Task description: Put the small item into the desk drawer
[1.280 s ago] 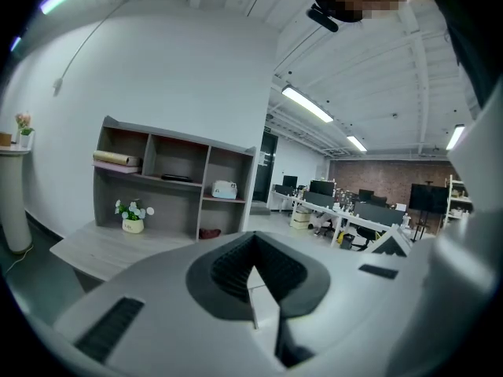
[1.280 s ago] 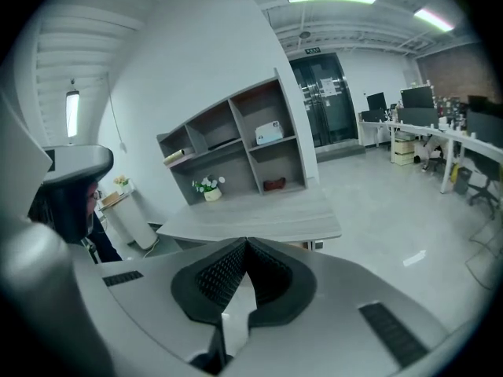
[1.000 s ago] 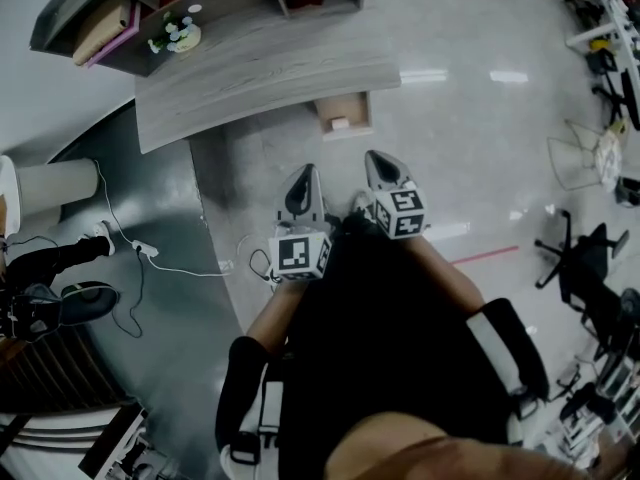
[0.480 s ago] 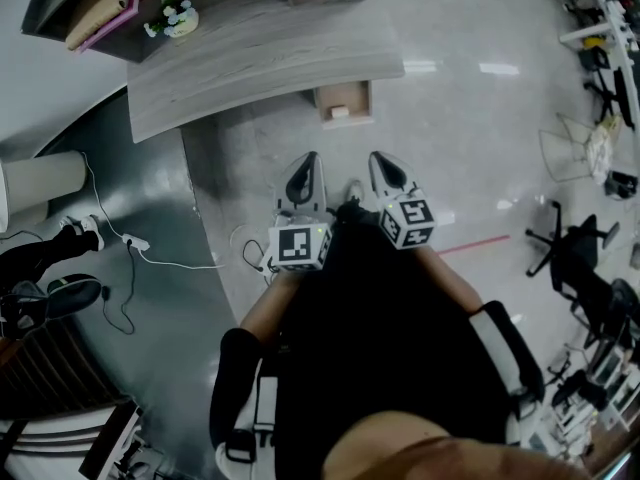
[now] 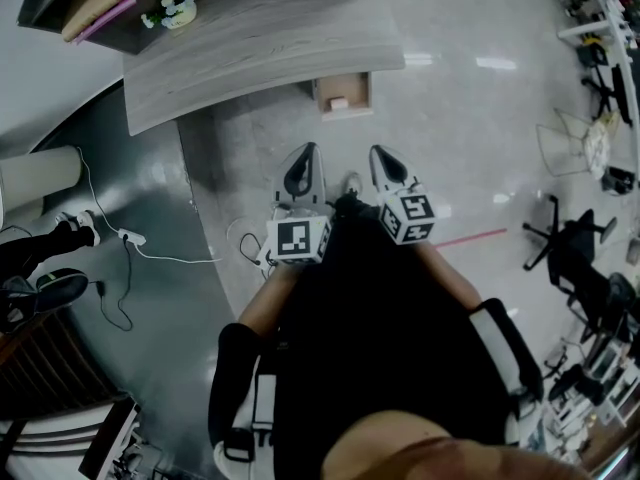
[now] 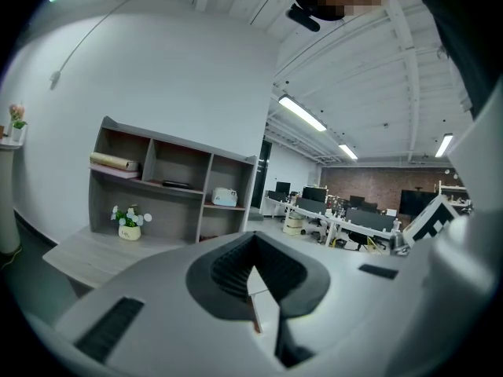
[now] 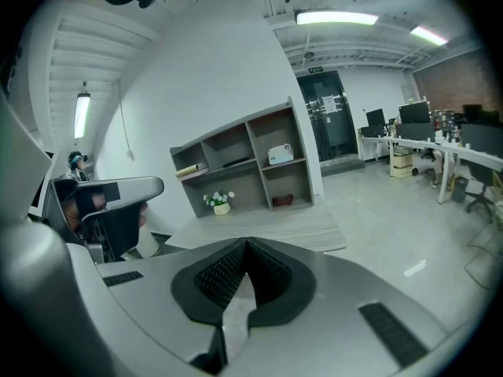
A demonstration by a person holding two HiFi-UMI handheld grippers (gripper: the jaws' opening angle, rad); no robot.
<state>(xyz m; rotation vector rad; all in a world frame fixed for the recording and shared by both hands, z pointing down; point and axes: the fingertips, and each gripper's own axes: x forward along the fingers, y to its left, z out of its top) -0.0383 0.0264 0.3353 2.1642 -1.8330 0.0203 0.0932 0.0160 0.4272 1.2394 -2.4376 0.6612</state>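
Under the curved grey wooden desk (image 5: 260, 48) an open drawer (image 5: 357, 96) sticks out toward me, with a small white item (image 5: 338, 102) lying in it. My left gripper (image 5: 302, 173) and right gripper (image 5: 385, 168) are side by side in front of my body, above the floor and short of the drawer. In the left gripper view the left gripper (image 6: 253, 269) has its dark pads together with nothing held. The right gripper (image 7: 245, 269) is likewise shut and empty. Both point toward the desk (image 7: 275, 230) and the shelf unit (image 6: 173, 187).
A flower pot (image 5: 172, 10) stands on the desk by the shelves. A white power strip with cable (image 5: 130, 238) lies on the dark floor at the left, near a round pillar (image 5: 40, 178). Office chairs (image 5: 570, 248) and a wire basket (image 5: 580, 153) are at the right.
The whole view has slid slightly toward the top, desk and drawer with it. Both grippers keep their places side by side and stay shut.
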